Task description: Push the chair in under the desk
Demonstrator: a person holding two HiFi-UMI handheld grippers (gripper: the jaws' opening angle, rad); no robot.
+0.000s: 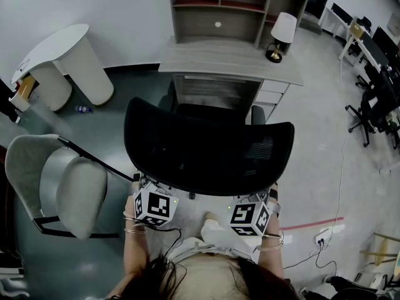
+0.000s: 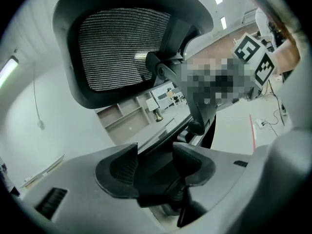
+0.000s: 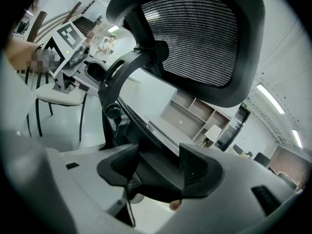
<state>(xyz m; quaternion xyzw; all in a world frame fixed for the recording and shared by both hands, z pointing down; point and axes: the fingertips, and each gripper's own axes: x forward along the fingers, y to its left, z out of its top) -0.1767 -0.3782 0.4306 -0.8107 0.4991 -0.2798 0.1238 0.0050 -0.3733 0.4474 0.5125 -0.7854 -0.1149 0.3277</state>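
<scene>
two forearms reach forward side by side from 6 o'clock in the head view, wrists level, each carrying one hand-held gripper up to the lower rim of the chair [image 1: 206,149] backrest; the left forearm [image 1: 133,249] sits at 7 o'clock, the right forearm [image 1: 273,255] at 5 o'clock, and both marker cubes face up towards the camera

the left hand-held gripper [image 2: 155,167] points up along the chair's back, and its jaws are drawn in on the dark rear edge of the seat, which fills the gap between them; the right hand-held gripper [image 3: 158,167] is posed the same way, jaws closed against that same dark edge, so both are gripping the chair

the one black mesh chair stands at the centre, backrest towards the person, its front close against the bench [image 1: 231,60] at 12 o'clock; how far the seat reaches under it cannot be told

counted: two hand-held grippers, one mesh chair, one bench, one shelf unit [image 1: 231,8] on top of it, one lamp [image 1: 281,35] at 1 o'clock on the bench, one pale padded chair [image 1: 69,189] at 9 o'clock, one white round-ended table [image 1: 62,55] at 10 o'clock
</scene>
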